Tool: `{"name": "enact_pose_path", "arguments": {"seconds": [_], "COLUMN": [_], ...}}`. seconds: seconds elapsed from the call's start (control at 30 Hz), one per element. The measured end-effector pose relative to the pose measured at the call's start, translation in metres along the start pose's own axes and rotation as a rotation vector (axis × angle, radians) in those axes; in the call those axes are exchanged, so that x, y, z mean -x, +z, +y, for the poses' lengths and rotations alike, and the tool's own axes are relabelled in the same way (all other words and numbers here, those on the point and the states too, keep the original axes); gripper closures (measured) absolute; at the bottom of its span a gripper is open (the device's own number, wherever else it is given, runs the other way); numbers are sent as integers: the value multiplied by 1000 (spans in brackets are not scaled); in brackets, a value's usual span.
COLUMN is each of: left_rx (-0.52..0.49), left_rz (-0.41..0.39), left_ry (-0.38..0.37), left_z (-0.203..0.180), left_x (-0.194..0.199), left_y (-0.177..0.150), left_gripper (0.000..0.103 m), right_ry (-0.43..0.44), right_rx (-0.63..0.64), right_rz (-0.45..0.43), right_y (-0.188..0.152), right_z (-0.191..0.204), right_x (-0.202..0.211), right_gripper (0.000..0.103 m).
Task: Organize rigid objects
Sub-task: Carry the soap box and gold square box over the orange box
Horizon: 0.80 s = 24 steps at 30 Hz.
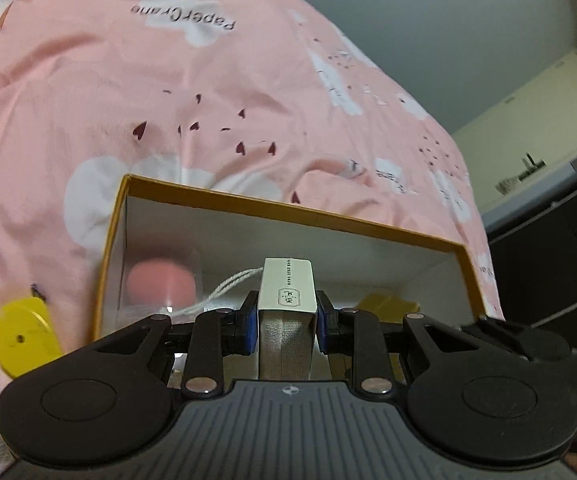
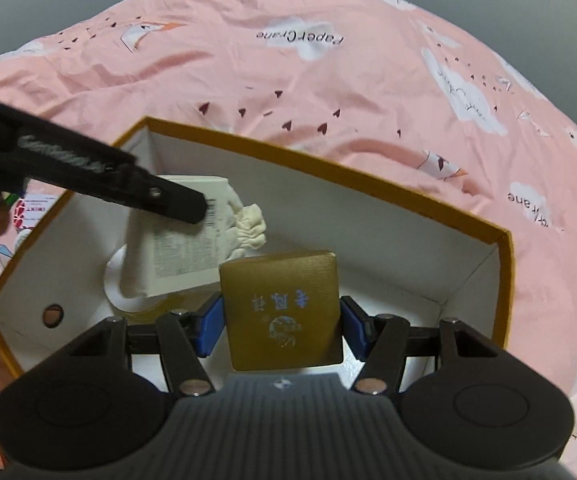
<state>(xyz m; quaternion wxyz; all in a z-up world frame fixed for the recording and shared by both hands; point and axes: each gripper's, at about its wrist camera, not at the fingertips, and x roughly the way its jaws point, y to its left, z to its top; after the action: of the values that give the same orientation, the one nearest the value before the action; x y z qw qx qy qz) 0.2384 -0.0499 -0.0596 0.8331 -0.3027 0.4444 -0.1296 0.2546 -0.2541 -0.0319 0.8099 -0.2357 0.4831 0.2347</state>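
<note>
Right wrist, gold box [image 2: 282,312] gripped, above carton rim [image 2: 368,184]

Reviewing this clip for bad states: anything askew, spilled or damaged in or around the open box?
Nothing spilled or damaged. One oddity: the white carton held by the left tongs hangs tilted over the orange-rimmed box, a drawstring trailing loose. The gold box in the right tongs sits slightly crooked.
</note>
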Motion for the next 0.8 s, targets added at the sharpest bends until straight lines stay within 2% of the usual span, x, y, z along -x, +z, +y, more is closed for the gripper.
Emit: {"name": "enact_pose_path", "arguments": {"seconds": [0.1,0.33,0.63,0.67,0.8], "left_rx": [44,217,193,178,138], "left_rz": [-9,-6,68,70,77], "left_ry": [16,40,94,106,130], "left_z": [3,14,11,9,4], "left_x": [-8,-29,-40,-38,-32], "left_y": [2,-2,0,1,1], "left_gripper": [73,73,71,69,45], "right_ry": [10,39,28,26,24], "right_rx": [0,-34,40,44,49], "right_rz": [33,136,199,202,207], "right_y": [1,8,13,13,15], "right_z": [-4,-15,-1,-1,0], "right_x": [-10,-31,-41,-41,-42], "right_gripper": [43,43,43,43,43]}}
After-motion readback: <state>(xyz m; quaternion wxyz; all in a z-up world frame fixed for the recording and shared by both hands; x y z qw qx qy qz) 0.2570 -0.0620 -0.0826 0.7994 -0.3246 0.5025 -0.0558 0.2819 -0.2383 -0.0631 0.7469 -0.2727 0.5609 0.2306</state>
